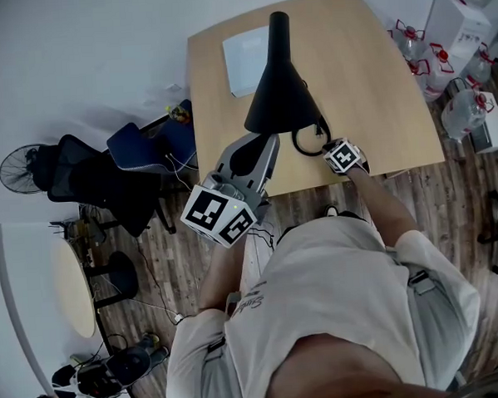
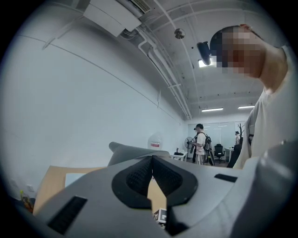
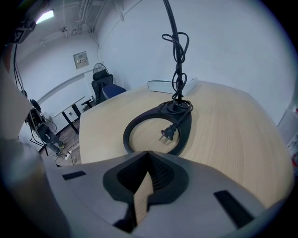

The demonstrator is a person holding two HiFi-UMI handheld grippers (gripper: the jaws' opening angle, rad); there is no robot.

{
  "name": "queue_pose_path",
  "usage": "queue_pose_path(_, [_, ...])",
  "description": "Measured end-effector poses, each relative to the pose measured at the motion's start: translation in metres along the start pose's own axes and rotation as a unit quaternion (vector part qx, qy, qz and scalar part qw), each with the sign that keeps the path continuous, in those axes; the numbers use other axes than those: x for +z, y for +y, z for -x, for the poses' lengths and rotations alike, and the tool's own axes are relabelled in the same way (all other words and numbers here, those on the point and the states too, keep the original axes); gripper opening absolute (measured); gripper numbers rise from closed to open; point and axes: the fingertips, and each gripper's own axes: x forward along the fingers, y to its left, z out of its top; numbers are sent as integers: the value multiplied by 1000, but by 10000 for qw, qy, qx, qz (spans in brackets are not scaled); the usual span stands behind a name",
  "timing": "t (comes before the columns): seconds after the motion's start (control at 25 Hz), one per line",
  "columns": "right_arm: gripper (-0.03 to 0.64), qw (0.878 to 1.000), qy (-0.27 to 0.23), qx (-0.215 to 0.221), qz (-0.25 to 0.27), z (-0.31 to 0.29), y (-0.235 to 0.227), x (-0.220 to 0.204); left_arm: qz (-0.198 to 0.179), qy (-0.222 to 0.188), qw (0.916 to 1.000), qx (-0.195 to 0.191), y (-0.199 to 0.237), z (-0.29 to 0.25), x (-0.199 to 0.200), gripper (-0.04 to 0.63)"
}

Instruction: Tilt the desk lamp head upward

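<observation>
The black desk lamp stands on the wooden table [image 1: 393, 87]. Its cone-shaped head [image 1: 281, 92] points down in the head view. My left gripper [image 1: 261, 145] sits just below and left of the head's rim, and its jaws are shut with nothing between them [image 2: 152, 162]. A grey curved edge, probably the lamp head [image 2: 135, 151], lies just beyond the tips. My right gripper [image 1: 334, 150] is at the near table edge by the ring-shaped lamp base [image 3: 158, 135], shut and empty [image 3: 148, 155]. The plug [image 3: 167, 133] lies in the ring. The cord [image 3: 179, 51] is coiled round the stem.
A flat white box [image 1: 246, 57] lies on the far part of the table. Office chairs [image 1: 106, 181] and a fan [image 1: 18, 169] stand to the left. Water bottles [image 1: 468, 99] stand at the right. Several people [image 2: 201, 144] stand far off in the room.
</observation>
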Motion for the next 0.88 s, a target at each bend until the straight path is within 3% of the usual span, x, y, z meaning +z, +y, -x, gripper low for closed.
queue_pose_path(0.12, [-5,10000,44,-13,29,0,0,0,75,-102,9999,-78,0,0,13,15])
queue_pose_path(0.36, [-5,9994,277,-19,190,-1,2,-4,-230,-256,9993,-147,-2,-3,40,15])
queue_pose_path(0.88, [-5,9988,331,-25,350,-2,9,4,-466,-409,9979,-197,1,-6,73,15])
